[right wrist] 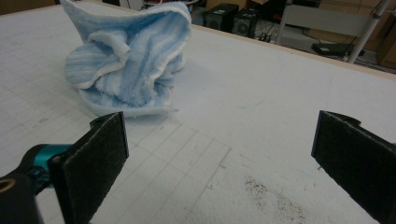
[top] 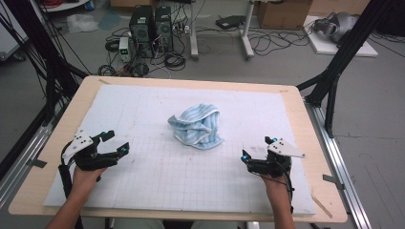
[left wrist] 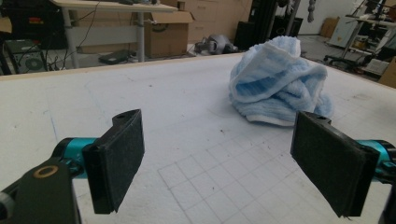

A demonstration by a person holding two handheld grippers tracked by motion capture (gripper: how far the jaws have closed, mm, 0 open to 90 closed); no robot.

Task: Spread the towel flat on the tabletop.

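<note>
Jaws wide, both empty | towel (top: 196,126) crumpled, no clear long axis

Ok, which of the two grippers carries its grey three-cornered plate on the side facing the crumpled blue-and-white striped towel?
Neither: the left gripper has its plate on its outer left, the right gripper on its outer right, both away from the crumpled blue-and-white striped towel.

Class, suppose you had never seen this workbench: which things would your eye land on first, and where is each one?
First, the crumpled blue-and-white striped towel, heaped near the middle of the white gridded mat. Next, the two hand-held grippers flanking it, apart from it: the left gripper near the mat's left edge and the right gripper towards its right, both with jaws open and empty. Behind the table, computer towers stand among tangled cables on the floor.
</note>
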